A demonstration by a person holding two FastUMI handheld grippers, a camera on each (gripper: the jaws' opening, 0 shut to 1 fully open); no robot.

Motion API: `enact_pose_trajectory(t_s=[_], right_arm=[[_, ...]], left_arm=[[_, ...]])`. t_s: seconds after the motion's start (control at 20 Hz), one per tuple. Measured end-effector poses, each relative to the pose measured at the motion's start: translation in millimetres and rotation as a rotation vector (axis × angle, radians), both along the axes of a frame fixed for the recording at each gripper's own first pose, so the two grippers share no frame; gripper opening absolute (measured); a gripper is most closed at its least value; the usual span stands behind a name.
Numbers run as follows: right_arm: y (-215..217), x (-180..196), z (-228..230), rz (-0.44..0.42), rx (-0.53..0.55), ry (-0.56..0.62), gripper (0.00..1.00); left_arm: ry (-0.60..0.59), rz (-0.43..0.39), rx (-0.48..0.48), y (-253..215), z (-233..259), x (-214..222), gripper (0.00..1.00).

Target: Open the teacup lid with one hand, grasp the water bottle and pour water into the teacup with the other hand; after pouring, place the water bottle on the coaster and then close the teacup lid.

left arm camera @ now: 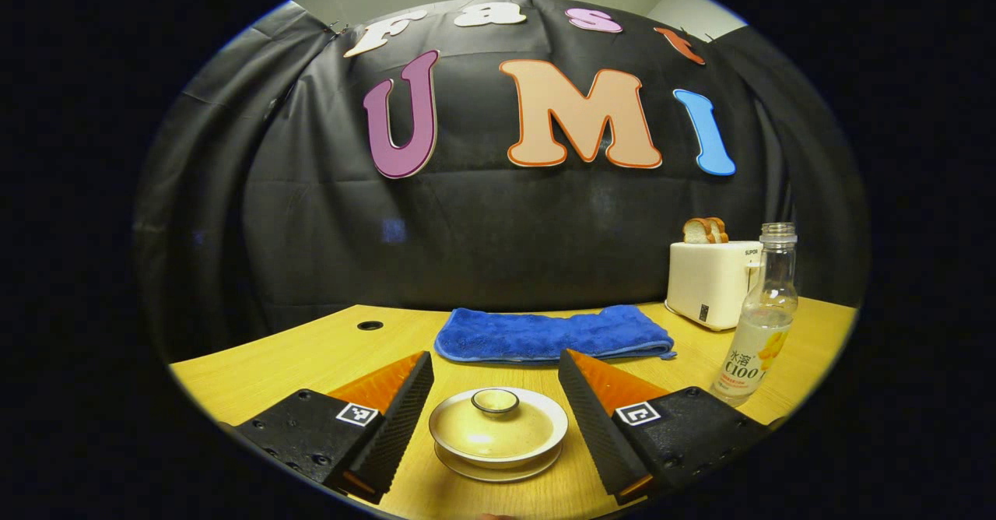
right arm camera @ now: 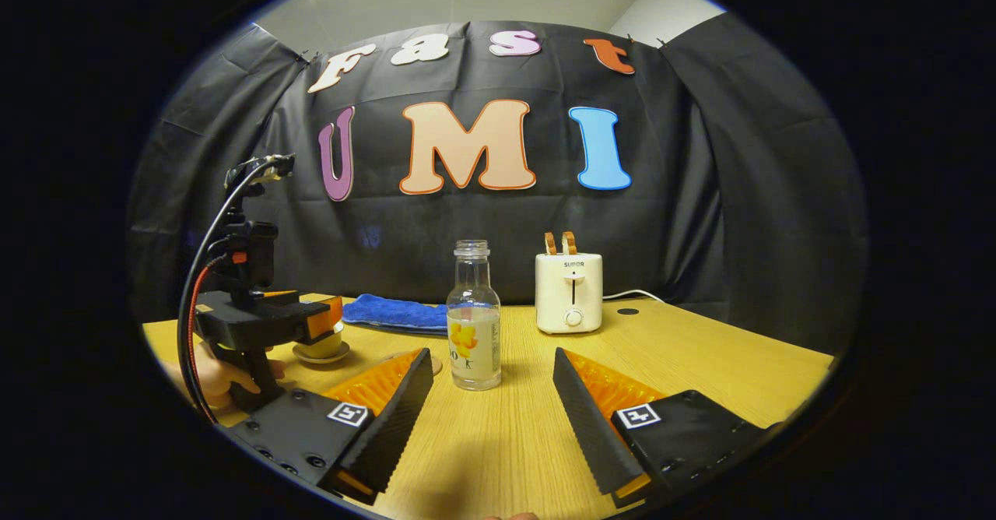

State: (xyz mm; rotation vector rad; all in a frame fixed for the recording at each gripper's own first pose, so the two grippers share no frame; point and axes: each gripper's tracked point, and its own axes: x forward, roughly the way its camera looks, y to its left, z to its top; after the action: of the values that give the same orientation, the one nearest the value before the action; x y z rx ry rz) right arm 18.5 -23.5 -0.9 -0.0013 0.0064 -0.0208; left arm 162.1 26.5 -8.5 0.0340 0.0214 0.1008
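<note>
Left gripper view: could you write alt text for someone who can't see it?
A lidded teacup on a saucer sits on a wooden table between the left gripper's open fingers. Behind lie a blue towel, a capless water bottle and a toaster holding bread.

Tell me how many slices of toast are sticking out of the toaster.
2. Both slices of toast stand side by side in the slots on top of the white toaster, at the back of the table behind the water bottle. More could sit hidden inside.

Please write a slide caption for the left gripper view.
Open left gripper frames the lidded teacup; bottle at right.
</note>
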Motion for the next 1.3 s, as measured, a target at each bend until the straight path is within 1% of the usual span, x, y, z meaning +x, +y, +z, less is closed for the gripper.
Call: enact_pose_trajectory(t_s=[0.05, 0.15, 0.3, 0.5, 0.6, 0.65, 0.7, 0.8, 0.9, 1.0, 1.05, 1.3], right_arm=[[-0.1, 0.1, -0.2, 0.001, 0.0, 0.001, 0.94], [0.0, 0.7, -1.2, 0.003, 0.001, 0.002, 0.94], [-0.8, 1.1, -0.1, 0.001, 0.001, 0.003, 0.94], [-1.9, 1.4, -0.5, -0.005, 0.001, 0.002, 0.94], [-1.9, 0.9, 0.0, -0.005, 0.0, 0.002, 0.94], [-1.7, 1.5, -0.7, -0.005, 0.0, 0.002, 0.94], [-1.5, 1.3, 0.2, -0.005, 0.0, 0.002, 0.94], [-1.9, 1.3, 0.1, -0.005, 0.0, 0.002, 0.94], [-1.3, 0.8, 0.1, -0.004, 0.0, 0.002, 0.94], [-1.4, 1.2, -0.3, -0.003, 0.0, 0.001, 0.94], [-1.2, 1.3, -0.3, -0.003, 0.0, 0.001, 0.94], [-1.1, 1.2, -0.5, -0.003, 0.0, 0.0, 0.94]], left_arm=[[0.008, 0.015, 0.008, 1.1, -0.4, 1.2, 0.94], [0.031, 0.015, 0.027, -1.0, -4.4, 1.4, 0.94], [0.06, -0.017, 0.037, -5.2, -8.5, 1.7, 0.94], [0.09, -0.04, 0.049, -8.7, -12.7, 2.7, 0.94], [0.094, -0.046, 0.037, -9.1, -14.4, 4.1, 0.91], [0.101, -0.049, 0.029, -9.0, -14.7, 4.5, 0.8], [0.106, -0.053, 0.021, -8.4, -15.4, 4.2, 0.75], [0.12, -0.061, 0.007, -8.6, -18.4, 6.0, 0.53], [0.123, -0.052, 0.009, -5.3, -19.4, 5.4, 0.5], [0.113, -0.05, 0.003, -3.2, -16.8, 3.7, 0.36], [0.108, -0.057, -0.003, -5.0, -16.7, 4.6, 0.28], [0.105, -0.045, -0.011, -2.6, -17.5, 2.4, 0.25]])
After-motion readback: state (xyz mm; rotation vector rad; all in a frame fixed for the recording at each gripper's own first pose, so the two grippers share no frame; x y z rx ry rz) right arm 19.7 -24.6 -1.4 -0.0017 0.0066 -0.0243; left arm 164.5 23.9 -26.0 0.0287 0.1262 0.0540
